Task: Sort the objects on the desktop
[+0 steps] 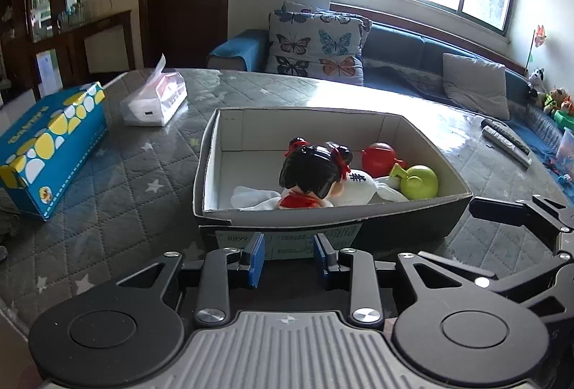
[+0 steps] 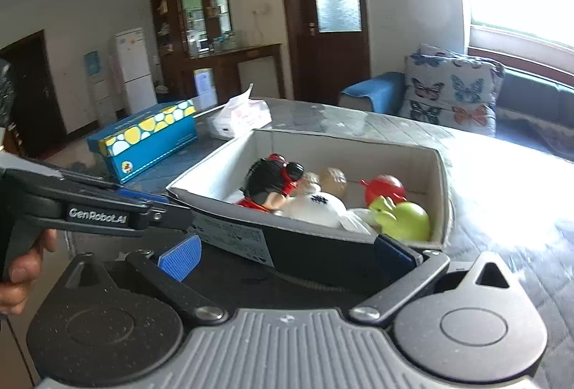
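An open cardboard box [image 1: 323, 220] is seen on a quilted grey surface [image 1: 118, 181], holding a black-haired doll [image 1: 312, 173], a red toy [image 1: 378, 157] and a green toy [image 1: 419, 182]. The left gripper [image 1: 288, 254] is held before its near wall, jaws apart and empty. The right gripper [image 2: 287, 256] is spread wide at the box's near corner, also empty.

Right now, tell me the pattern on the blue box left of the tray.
Yellow and white pebble-like spots on the blue box; clearest in the left wrist view.
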Tool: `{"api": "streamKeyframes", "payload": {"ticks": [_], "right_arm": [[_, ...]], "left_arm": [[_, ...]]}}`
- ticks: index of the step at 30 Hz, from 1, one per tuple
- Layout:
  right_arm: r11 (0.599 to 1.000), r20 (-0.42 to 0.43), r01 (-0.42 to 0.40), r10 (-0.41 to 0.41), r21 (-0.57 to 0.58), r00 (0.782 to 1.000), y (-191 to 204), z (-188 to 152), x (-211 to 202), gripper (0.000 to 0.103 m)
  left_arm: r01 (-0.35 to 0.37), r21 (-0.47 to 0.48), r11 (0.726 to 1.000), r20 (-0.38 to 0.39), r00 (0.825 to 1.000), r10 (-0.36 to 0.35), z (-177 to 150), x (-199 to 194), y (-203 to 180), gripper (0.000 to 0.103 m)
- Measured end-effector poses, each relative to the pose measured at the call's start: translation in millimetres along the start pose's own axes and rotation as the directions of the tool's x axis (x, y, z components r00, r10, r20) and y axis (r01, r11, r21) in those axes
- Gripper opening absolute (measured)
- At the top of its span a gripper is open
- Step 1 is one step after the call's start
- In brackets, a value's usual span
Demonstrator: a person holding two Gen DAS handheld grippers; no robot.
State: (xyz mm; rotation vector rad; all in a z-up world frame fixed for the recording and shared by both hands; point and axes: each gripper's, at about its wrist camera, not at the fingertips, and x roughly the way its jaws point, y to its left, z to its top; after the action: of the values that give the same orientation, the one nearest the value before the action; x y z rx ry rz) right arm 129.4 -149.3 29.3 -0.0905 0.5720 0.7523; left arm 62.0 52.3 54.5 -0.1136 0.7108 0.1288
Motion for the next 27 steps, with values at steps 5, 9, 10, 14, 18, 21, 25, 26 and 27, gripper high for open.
{"api": "streamKeyframes", "payload": {"ticks": [5,9,10,14,18,21,25,26,27], "right_arm": [[1.0,0.016,0.024,-0.024,0.018,1.0,2.8,-10.2,-6.7,0.103],[0.999,0.01,0.039,-0.039,-0.001,0.999,8.2,-16.9,-10.7,0.103],[0.999,0.008,0.04,-0.04,-0.002,0.999,9.4,-18.5,-11.7,0.103],[0.999,0.004,0.05,-0.05,0.01,0.999,12.1,-24.9,-14.5,0.103],[0.998,-0.001,0.055,-0.055,0.025,0.998,14.2,-31.4,-17.7,0.103],[0.998,-0.001,0.057,-0.057,0.035,0.998,15.7,-34.9,-19.8,0.103],[0.997,-0.003,0.056,-0.055,0.044,0.998,18.5,-37.2,-21.0,0.103],[0.997,-0.004,0.055,-0.055,0.045,0.998,19.2,-37.5,-20.9,0.103],[0.998,-0.006,0.054,-0.054,0.045,0.999,20.1,-37.7,-20.6,0.103]], "left_arm": [[-0.023,0.026,0.999,0.008,1.0,0.023,-11.1,-5.7,-4.1,0.033],[-0.031,0.028,0.999,0.005,1.0,0.031,-18.7,-8.4,-5.9,0.033],[-0.031,0.029,0.999,0.007,1.0,0.031,-20.6,-9.4,-6.5,0.033],[-0.023,0.029,0.999,0.012,1.0,0.023,-27.9,-14.0,-8.9,0.033],[-0.024,0.023,0.999,0.004,1.0,0.024,-32.3,-16.7,-10.6,0.033],[-0.04,0.024,0.999,-0.002,0.999,0.04,-34.9,-16.8,-11.9,0.033],[-0.067,0.029,0.997,-0.003,0.998,0.067,-36.8,-17.1,-13.4,0.033],[-0.074,0.03,0.997,-0.002,0.997,0.074,-37.2,-17.2,-13.5,0.033],[-0.079,0.03,0.996,-0.001,0.997,0.079,-37.4,-17.1,-13.4,0.033]]}}
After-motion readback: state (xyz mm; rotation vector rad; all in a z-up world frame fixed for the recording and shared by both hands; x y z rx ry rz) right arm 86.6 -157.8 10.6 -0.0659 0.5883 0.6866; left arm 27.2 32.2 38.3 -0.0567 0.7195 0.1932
